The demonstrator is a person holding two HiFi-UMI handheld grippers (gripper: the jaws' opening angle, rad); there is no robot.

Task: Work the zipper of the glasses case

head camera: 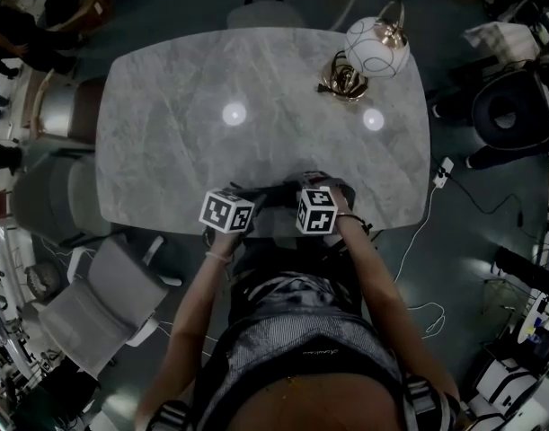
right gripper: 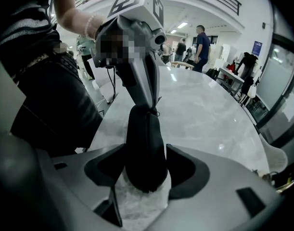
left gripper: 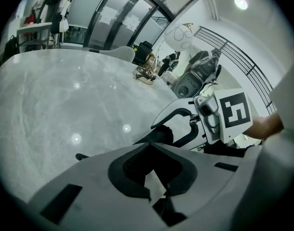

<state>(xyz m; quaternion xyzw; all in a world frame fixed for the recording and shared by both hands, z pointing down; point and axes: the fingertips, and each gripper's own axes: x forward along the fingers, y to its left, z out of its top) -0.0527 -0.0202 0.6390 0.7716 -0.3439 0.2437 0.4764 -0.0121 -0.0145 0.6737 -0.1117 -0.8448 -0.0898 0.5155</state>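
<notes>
Clamping the glasses case at the table edge, the right gripper squeezed one end; the left gripper sat pinched shut at the zipper end. Risk: a thin pinch slipping off, or the case twisting loose.

We find the head view dim and underexposed, its edges bowed by the wide lens. Two round glare spots sit on the pale table, overhead light thrown back at us. The left gripper view is brighter: daylight enters through tall windows, a ceiling light burns out to white, and a black ring darkens the corners. In the right gripper view the glasses case reads almost black, its surface detail lost, while the hall behind stays evenly lit.
</notes>
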